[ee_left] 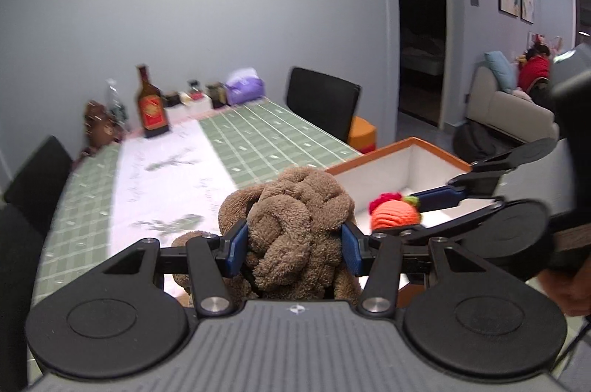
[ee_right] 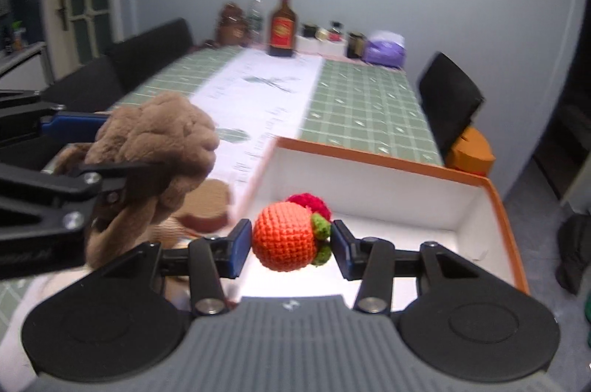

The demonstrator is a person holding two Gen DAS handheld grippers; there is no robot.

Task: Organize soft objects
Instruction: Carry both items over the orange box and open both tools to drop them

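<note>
My left gripper [ee_left: 293, 246] is shut on a brown plush toy [ee_left: 299, 222] and holds it above the table's near edge, left of the box. The plush toy also shows in the right wrist view [ee_right: 159, 137], with the left gripper [ee_right: 107, 155] clamped on it. My right gripper [ee_right: 290, 242] is shut on an orange crocheted ball [ee_right: 284, 235] with green leaves, and a red crocheted piece [ee_right: 310, 201] sits behind it. It hangs over the white box with an orange rim [ee_right: 388, 163]. The right gripper [ee_left: 417, 211], the ball [ee_left: 393, 214] and the box [ee_left: 369, 159] also show in the left wrist view.
A green checked tablecloth [ee_right: 369, 100] with a white runner covers the long table. A brown bottle [ee_right: 282, 26], jars and a purple bag [ee_right: 384, 50] stand at the far end. Black chairs [ee_right: 450, 96] stand on both sides. A brown pad [ee_right: 210, 207] lies beside the box.
</note>
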